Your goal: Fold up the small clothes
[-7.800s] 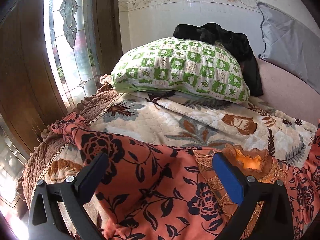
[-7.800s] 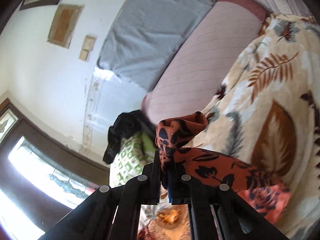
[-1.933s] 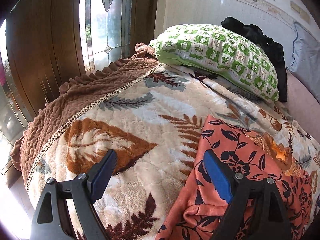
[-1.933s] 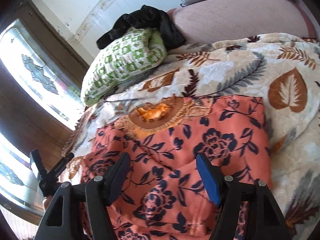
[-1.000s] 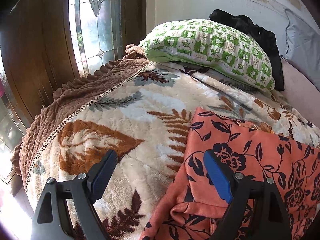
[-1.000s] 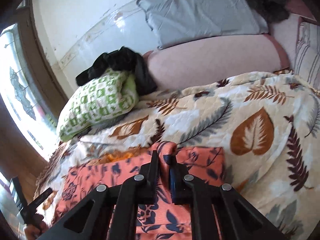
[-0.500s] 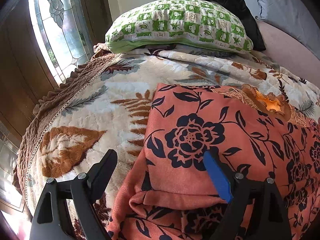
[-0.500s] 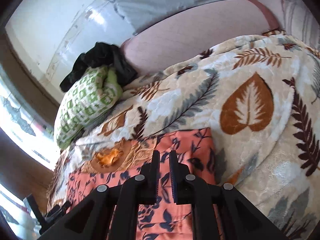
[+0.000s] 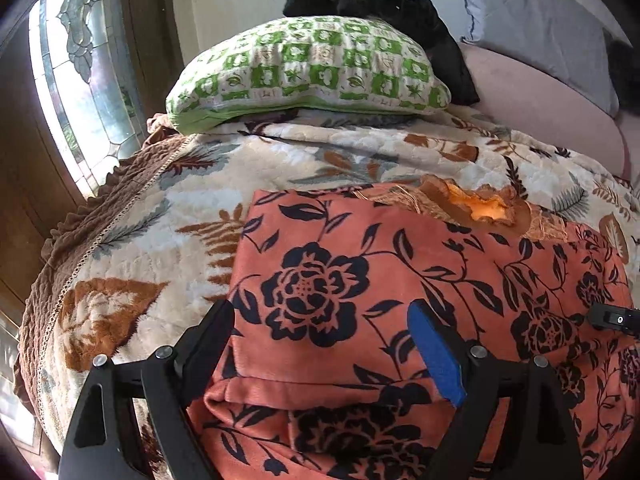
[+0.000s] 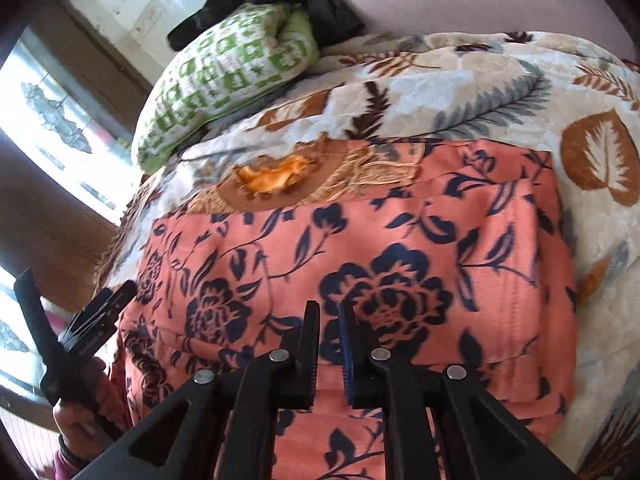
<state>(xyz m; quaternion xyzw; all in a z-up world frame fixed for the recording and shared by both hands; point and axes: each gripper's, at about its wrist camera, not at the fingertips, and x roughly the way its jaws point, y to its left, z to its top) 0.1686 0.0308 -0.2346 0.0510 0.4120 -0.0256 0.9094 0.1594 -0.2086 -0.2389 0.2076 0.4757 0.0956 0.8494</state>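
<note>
An orange garment with dark flower print (image 9: 400, 272) lies folded on the leaf-pattern blanket (image 9: 168, 216), with its brown embroidered neckline (image 9: 476, 204) at the far side. It also shows in the right wrist view (image 10: 400, 248). My left gripper (image 9: 320, 332) is open and empty, hovering over the garment's near left fold. My right gripper (image 10: 329, 316) has its jaws nearly together with a narrow gap and nothing between them, just above the garment's middle. The left gripper also shows at the left edge of the right wrist view (image 10: 80, 320).
A green-and-white checked pillow (image 9: 308, 68) lies at the head of the bed with a black cloth (image 9: 384, 4) behind it. A grey pillow (image 9: 536, 24) leans on the wall. A stained-glass window (image 9: 76, 64) is at the left. The blanket's brown edge (image 9: 80, 224) drops off left.
The right gripper let go of the garment's edge and now hovers lower over the folded cloth. The left gripper moved right, over the garment.
</note>
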